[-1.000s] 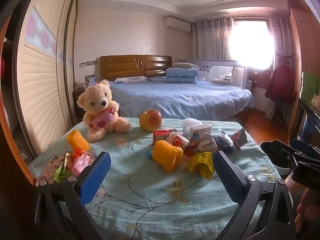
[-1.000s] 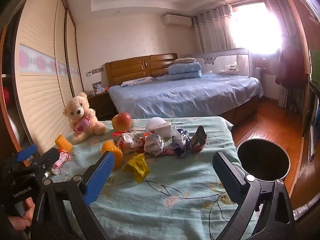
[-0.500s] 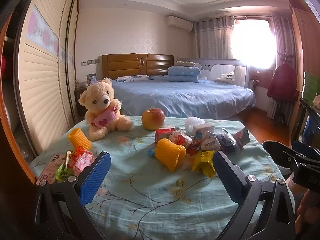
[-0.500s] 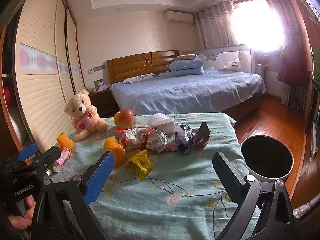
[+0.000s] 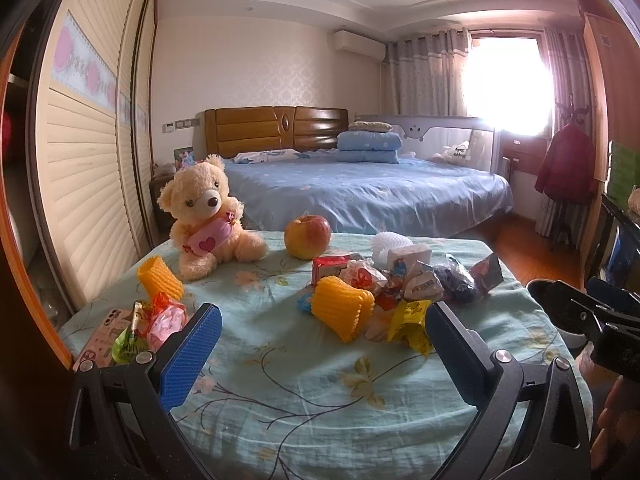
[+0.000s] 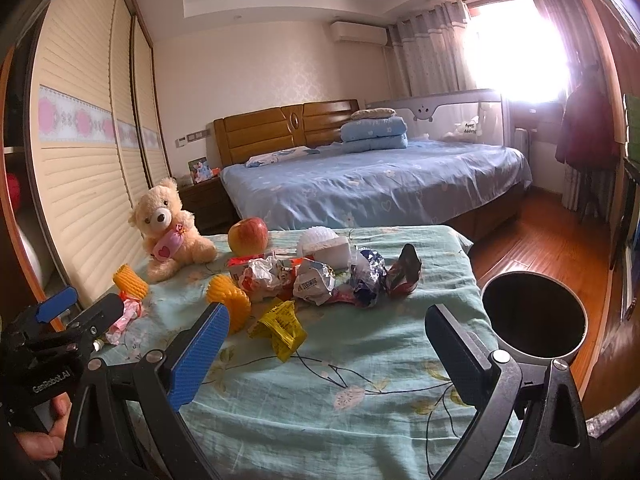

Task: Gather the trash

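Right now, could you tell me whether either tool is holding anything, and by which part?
Nothing is held. The left tool and the right tool are both open above the table, short of the wrappers.

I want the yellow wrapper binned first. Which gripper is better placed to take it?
Probably the right gripper: it is open, the yellow wrapper lies just ahead between its fingers, and the bin stands on its side.

**Two wrist views across one tabletop**

Both fisheye cameras sit low at the near edge of the tabletop (image 5: 320, 380), facing the bed (image 5: 360, 196). The left view looks from the left, the right from nearer the bin (image 6: 534, 316). Both share the wrapper pile (image 5: 392, 284) and teddy bear (image 6: 168, 228).
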### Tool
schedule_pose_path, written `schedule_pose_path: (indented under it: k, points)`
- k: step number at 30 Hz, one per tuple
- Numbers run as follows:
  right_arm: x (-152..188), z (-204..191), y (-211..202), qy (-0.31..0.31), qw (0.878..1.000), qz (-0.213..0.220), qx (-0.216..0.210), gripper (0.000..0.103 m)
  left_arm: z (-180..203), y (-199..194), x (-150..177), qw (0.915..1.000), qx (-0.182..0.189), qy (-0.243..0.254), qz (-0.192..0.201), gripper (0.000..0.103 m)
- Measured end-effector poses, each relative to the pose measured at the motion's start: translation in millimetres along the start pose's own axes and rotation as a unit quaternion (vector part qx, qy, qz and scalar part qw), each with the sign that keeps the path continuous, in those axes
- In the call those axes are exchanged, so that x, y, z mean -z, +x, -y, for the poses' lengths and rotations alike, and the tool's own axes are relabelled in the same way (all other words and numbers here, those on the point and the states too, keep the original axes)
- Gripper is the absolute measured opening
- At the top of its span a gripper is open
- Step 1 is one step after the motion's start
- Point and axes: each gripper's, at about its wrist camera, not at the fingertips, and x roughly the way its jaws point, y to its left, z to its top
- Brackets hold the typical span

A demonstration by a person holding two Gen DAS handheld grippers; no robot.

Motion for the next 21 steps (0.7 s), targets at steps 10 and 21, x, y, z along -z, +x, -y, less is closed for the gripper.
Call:
schedule_pose_path:
  k: [10,21]
  points:
    - [-1.4,-1.5,0.3,0.001,1.0,0.0,-0.001,0.099,0.3,3.2,0.8,1.0,-0.002,0.002,-0.002,0.102]
    - [-3.3,-3.0,-0.1,-0.002,1.0,-0.002,-0.006,0.099,0.0,3.9,0.8,1.0,-0.003,0.002,-0.003,0.102]
